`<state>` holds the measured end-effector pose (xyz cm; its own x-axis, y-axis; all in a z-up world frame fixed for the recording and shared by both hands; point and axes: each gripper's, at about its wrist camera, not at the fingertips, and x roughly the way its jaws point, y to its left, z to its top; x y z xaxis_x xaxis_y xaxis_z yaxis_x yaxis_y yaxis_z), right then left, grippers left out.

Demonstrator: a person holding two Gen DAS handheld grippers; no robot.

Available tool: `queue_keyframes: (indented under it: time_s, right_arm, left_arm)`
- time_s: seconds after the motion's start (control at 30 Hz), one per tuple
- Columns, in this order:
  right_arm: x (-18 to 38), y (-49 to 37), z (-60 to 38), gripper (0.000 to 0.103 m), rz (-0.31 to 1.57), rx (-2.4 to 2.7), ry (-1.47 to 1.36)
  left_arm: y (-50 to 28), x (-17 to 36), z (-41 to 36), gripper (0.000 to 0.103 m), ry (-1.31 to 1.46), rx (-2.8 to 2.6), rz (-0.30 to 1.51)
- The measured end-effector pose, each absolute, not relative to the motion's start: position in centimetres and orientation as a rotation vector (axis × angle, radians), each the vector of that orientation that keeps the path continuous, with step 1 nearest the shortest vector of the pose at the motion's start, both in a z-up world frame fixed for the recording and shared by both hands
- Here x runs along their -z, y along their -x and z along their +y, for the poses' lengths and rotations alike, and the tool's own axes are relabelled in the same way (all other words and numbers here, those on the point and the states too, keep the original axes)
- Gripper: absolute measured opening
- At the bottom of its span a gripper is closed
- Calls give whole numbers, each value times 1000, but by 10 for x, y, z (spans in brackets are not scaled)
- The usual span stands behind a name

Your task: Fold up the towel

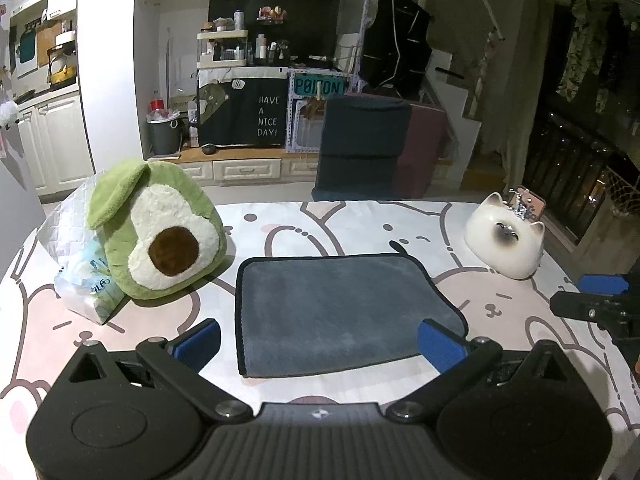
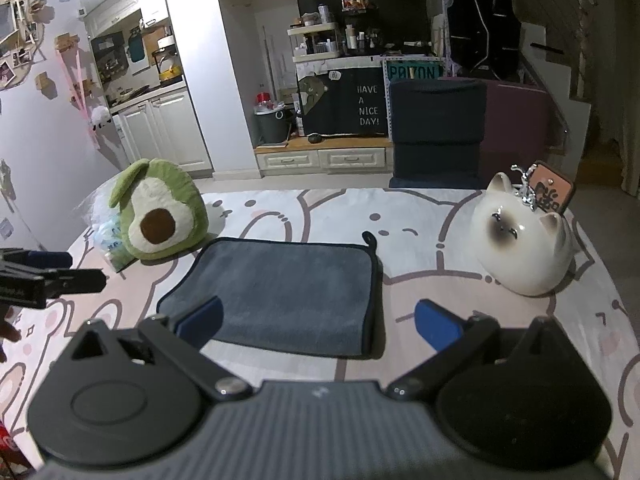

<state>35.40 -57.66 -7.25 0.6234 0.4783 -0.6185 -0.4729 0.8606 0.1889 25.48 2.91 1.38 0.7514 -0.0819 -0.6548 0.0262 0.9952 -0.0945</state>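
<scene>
Dim kitchen cabinets and a cluttered shelf nook filled the background, with a dark cloth reading HAVE A NICE DAY! hanging at twelve o'clock, and up front a wide table under a pink-and-white cartoon tablecloth took up most of both views. On it, dead centre, the grey towel lay flat as a dark-edged rectangle, its small hanging loop poking out at the far right corner, around one o'clock. Over at ten o'clock of the towel, the green avocado plush leaned upright, with a plastic-wrapped pack tucked just beside it on its left. Out at two o'clock sat the white ceramic cat, well apart from the towel, with a small pink-orange card right behind it. The left gripper hovered at the towel's near edge, its blue pads spread wide and nothing between them; in its own view the near right corner of the towel sat just by the right pad. The right gripper was likewise spread wide and empty, its blue pads apart, the left pad over the towel's near edge and the right pad over bare tablecloth at the towel's right side. Each gripper showed at the edge of the other's view, at three and at nine o'clock.
</scene>
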Motion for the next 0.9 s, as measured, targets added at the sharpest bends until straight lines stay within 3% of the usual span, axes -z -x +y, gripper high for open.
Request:
queue_keyframes:
  time_s: [0.9]
  right_arm:
    - [59,-273,-591,103,637,-532,7]
  left_arm:
    - [-177,-29,10,103,50,51,636]
